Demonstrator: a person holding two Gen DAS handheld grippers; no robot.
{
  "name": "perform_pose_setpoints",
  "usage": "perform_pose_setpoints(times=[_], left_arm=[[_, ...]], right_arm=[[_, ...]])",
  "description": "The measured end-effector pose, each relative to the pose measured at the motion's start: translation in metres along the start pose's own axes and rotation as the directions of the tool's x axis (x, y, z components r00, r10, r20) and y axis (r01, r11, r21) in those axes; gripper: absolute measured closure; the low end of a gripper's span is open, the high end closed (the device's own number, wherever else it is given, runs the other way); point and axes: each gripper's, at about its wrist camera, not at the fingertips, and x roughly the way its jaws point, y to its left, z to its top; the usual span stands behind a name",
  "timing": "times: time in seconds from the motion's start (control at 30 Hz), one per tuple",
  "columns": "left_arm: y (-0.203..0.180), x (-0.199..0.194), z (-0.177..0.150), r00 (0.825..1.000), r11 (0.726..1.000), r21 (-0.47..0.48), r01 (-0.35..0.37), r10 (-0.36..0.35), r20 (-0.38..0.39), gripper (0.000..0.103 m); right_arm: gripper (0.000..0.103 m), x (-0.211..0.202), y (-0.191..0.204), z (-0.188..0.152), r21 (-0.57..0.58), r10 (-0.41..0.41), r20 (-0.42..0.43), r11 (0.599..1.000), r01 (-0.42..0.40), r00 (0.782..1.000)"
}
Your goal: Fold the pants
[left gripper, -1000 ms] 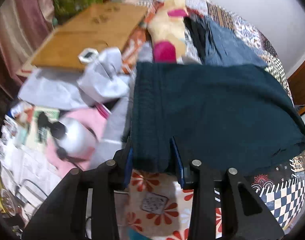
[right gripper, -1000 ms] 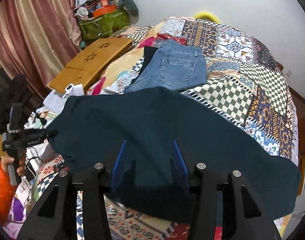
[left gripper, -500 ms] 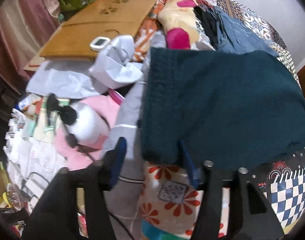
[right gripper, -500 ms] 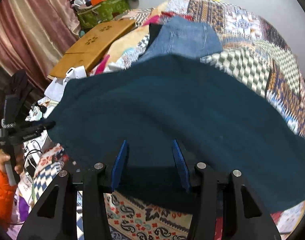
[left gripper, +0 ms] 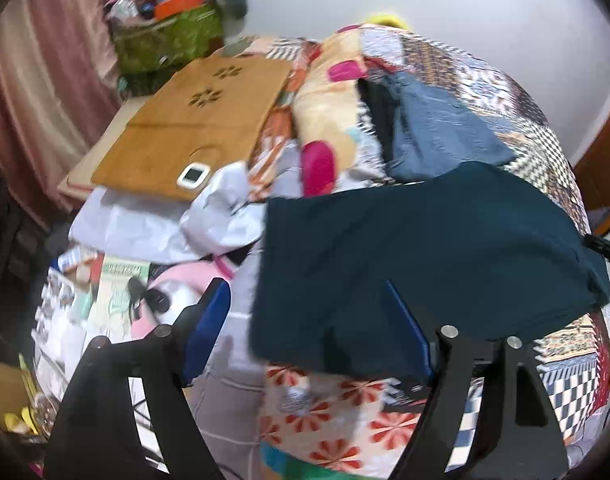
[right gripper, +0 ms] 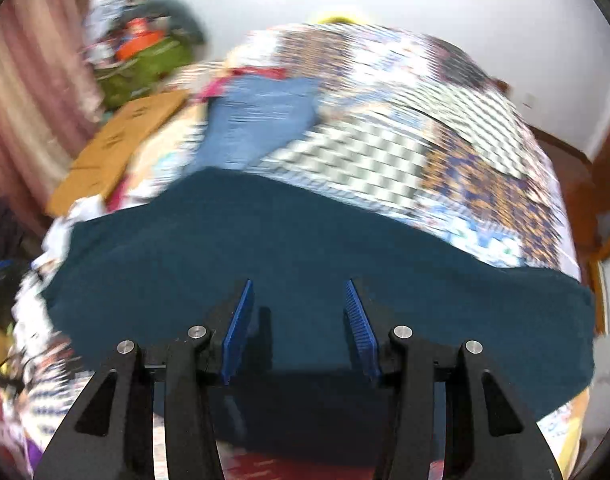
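Note:
Dark teal pants (left gripper: 425, 248) lie folded flat on the patchwork quilt (right gripper: 425, 152) of a bed. In the left wrist view my left gripper (left gripper: 305, 292) hovers over the pants' near left corner. Its jaws are opening wide, and the blue pads (left gripper: 209, 320) stand clear of the cloth. In the right wrist view, which is blurred by motion, the pants (right gripper: 305, 248) spread across the frame. My right gripper (right gripper: 298, 284) hangs above their near edge with its pads apart and its fingers' shadows on the fabric, gripping nothing.
Folded blue jeans (left gripper: 445, 132) lie further back on the bed. A wooden lap table (left gripper: 193, 120) with a small white device (left gripper: 193, 175), white bags and clutter fill the floor side at left. A pink curtain (left gripper: 33, 80) hangs beyond.
My left gripper let go of the pants' edge, opened wide and rose. The right gripper swept sideways over the pants, its jaws unchanged.

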Motion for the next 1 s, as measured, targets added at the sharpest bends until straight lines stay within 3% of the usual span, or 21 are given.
perform_pose_setpoints(times=[0.13,0.23,0.37,0.57,0.77,1.0], left_arm=[[-0.041,0.008,0.007,0.999,0.998,0.053,0.040,-0.039,-0.023,0.022],[-0.079,0.023,0.013,0.997,0.993,0.100,0.062,-0.057,-0.062,0.022],[-0.132,0.043,0.025,0.992,0.981,0.171,0.091,-0.074,-0.098,0.022],[-0.208,0.061,0.049,0.988,0.954,0.269,0.134,-0.109,-0.105,0.021],[-0.278,0.092,0.060,0.979,0.909,0.378,0.176,-0.121,-0.163,0.020],[-0.332,0.129,0.063,0.962,0.869,0.439,0.230,-0.133,-0.240,0.016]], right_arm=[[0.059,0.019,-0.043,-0.023,0.065,-0.049,-0.077,0.996,0.054,0.996],[0.058,0.006,-0.069,-0.048,0.099,-0.010,-0.050,0.995,0.015,0.999],[0.049,-0.016,-0.099,-0.078,0.121,-0.036,-0.038,0.992,0.040,0.999],[0.048,-0.050,-0.161,-0.101,0.198,-0.153,-0.034,0.968,0.157,0.988],[0.048,-0.074,-0.242,-0.120,0.431,-0.186,-0.004,0.886,0.169,0.983],[0.048,-0.066,-0.299,-0.134,0.604,-0.177,-0.009,0.783,0.146,0.984]])
